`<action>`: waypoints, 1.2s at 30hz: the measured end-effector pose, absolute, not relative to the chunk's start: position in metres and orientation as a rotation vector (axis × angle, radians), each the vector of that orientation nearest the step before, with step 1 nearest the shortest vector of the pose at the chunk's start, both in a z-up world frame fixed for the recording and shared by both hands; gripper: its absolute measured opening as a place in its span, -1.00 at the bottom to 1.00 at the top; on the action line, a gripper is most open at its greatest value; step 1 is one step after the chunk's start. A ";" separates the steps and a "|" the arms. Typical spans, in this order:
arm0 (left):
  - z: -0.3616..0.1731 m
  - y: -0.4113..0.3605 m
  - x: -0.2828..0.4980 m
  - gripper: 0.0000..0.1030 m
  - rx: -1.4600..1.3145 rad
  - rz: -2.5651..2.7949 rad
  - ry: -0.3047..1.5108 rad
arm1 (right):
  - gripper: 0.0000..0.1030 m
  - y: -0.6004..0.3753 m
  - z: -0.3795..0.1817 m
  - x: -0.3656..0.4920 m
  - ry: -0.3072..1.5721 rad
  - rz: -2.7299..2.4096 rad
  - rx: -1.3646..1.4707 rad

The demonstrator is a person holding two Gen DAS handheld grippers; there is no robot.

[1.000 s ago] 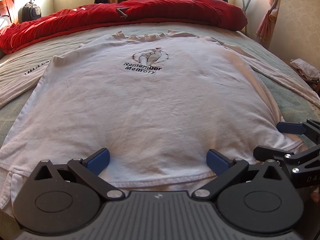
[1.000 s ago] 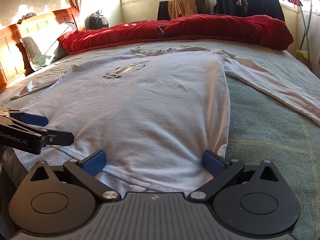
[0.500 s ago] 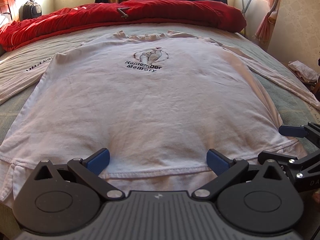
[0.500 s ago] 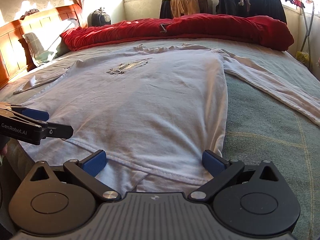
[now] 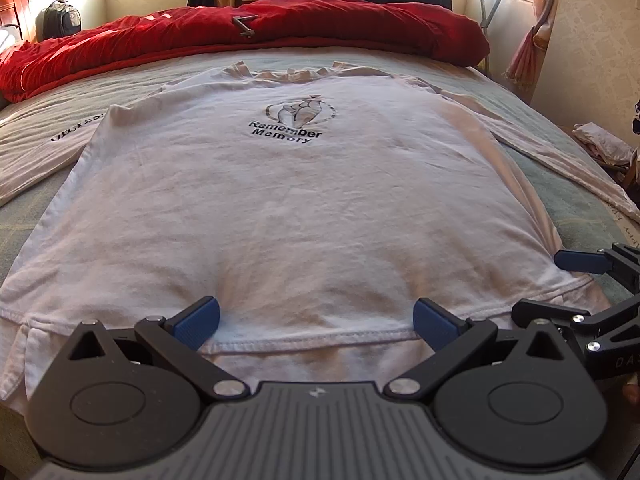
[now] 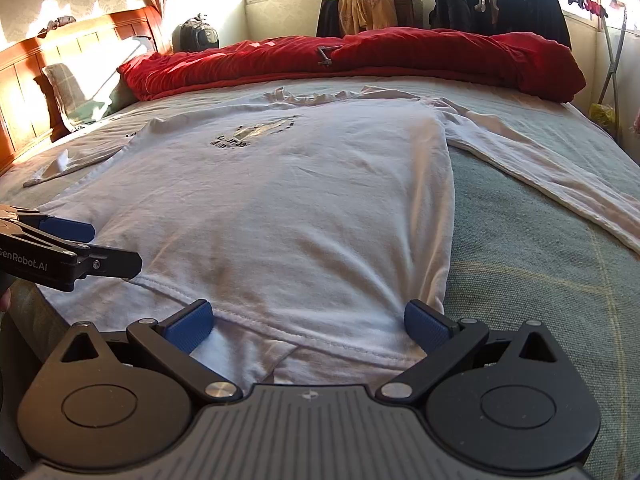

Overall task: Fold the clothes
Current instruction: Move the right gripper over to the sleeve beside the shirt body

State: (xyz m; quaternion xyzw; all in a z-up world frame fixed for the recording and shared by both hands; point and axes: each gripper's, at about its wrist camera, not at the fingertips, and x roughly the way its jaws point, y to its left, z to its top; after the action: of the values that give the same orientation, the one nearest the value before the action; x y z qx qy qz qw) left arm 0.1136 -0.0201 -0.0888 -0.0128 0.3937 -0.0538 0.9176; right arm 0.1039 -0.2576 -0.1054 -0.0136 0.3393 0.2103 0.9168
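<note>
A white long-sleeved shirt [image 5: 304, 208] lies face up and spread flat on the bed [image 6: 532, 264], its printed chest toward the red duvet [image 5: 248, 36] that is bunched along the far side of the mattress. A strip of bare sheet separates the collar from the duvet.

The left gripper [image 5: 316, 318] sits at the shirt's hem, its blue pads spread wide with the hem edge running between them; nothing is clamped. The hem here is double, an upper layer ending just ahead of a lower one that reaches under the gripper body. The right gripper [image 6: 306, 322] is also spread wide at the hem, nearer the shirt's right-hand corner, holding nothing; its right pad sits just beside the shirt's side seam. Each gripper shows at the edge of the other's view, near but apart.

To the right of the shirt's body lies a broad stretch of open green sheet, crossed farther out by the right sleeve [image 6: 552, 184], which runs diagonally away from the shoulder. The left sleeve [image 5: 36, 152] stretches off the shirt's other shoulder toward the wooden headboard [image 6: 48, 80]. The shirt's near hem lies close to the mattress edge.
</note>
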 end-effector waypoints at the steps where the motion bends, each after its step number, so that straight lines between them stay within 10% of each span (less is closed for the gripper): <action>1: -0.089 -0.020 0.113 0.99 -0.027 -0.111 0.809 | 1.00 -0.257 -0.105 0.104 0.698 0.432 -0.028; 36: -0.061 -0.039 0.107 0.99 0.080 -0.161 0.729 | 0.90 -0.331 -0.058 0.126 0.647 0.422 0.140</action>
State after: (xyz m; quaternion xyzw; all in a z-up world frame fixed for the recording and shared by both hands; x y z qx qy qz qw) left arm 0.1067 -0.0392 -0.0615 0.0390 0.3558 -0.0788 0.9304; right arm 0.1264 -0.3309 -0.0579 0.0682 0.3154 0.2055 0.9239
